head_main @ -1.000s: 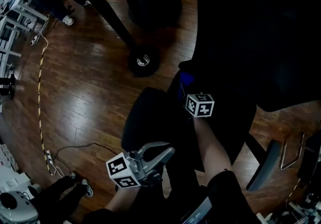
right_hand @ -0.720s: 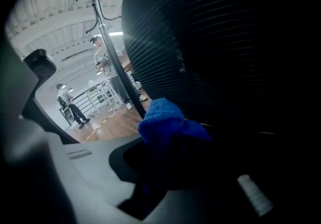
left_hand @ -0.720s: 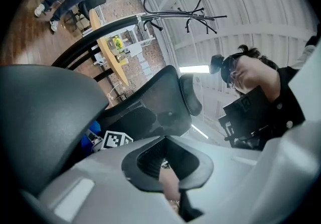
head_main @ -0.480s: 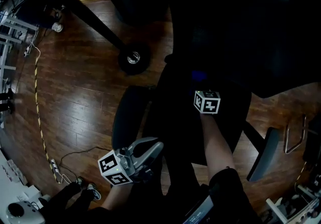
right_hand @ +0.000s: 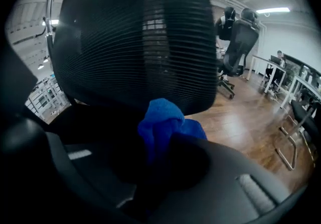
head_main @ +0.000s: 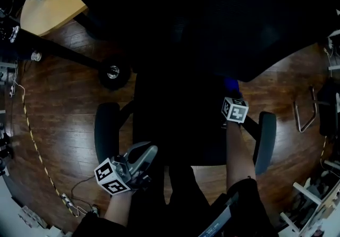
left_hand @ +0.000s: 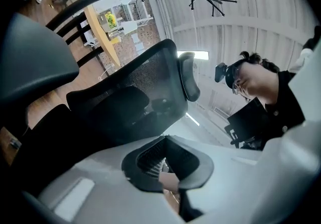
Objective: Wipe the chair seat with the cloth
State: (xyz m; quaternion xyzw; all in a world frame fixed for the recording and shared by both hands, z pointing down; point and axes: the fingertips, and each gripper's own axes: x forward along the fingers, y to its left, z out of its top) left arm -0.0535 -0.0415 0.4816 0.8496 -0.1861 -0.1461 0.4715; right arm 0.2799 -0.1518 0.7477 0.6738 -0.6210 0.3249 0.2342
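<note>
Clamping the blue cloth (right_hand: 163, 117) in the right gripper (right_hand: 161, 150), at the right rear of the chair seat (head_main: 175, 124), below the mesh backrest (right_hand: 135, 42). Holding the left gripper (left_hand: 168, 165) closed and empty near the seat's front edge.

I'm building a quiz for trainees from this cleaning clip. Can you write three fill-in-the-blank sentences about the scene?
1. The right gripper is shut on a ___ cloth.
2. The backrest is made of black ___.
3. The floor is made of ___.

Missing words: blue; mesh; wood
</note>
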